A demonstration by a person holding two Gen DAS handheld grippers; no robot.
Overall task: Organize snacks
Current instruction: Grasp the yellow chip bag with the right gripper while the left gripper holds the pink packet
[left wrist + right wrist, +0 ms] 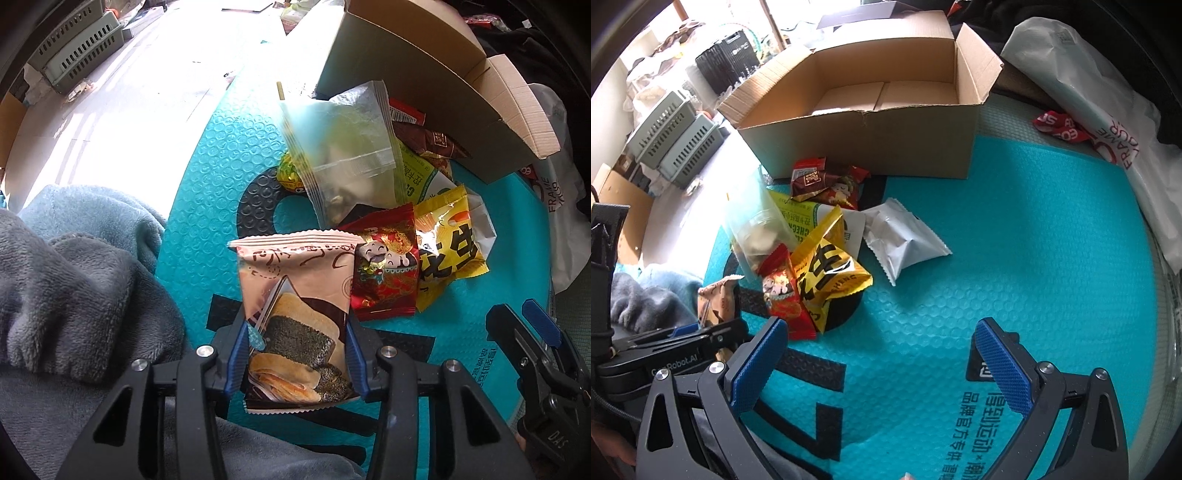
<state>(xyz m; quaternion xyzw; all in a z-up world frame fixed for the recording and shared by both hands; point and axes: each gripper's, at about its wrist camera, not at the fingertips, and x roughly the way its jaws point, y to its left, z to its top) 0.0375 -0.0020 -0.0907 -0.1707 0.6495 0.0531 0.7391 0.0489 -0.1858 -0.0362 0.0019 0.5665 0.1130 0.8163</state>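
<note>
My left gripper (295, 350) is shut on a pink rice-cracker packet (295, 295) and holds it upright above the teal mat (207, 206). Behind it lies a pile of snacks: a clear bag (347, 158), a red packet (384, 273) and a yellow packet (450, 236). My right gripper (879, 354) is open and empty, low over the mat (1015, 240), right of the pile. There I see the yellow packet (831, 273), the red packet (783, 295), a white packet (905, 236) and the held pink packet (716, 299). An open cardboard box (871, 144) stands behind the pile.
A grey fleece blanket (74, 288) lies left of the mat. A white plastic bag (1108, 110) lies at the right. Green slatted crates (672, 136) stand on the floor at the far left. The right gripper also shows in the left wrist view (532, 343).
</note>
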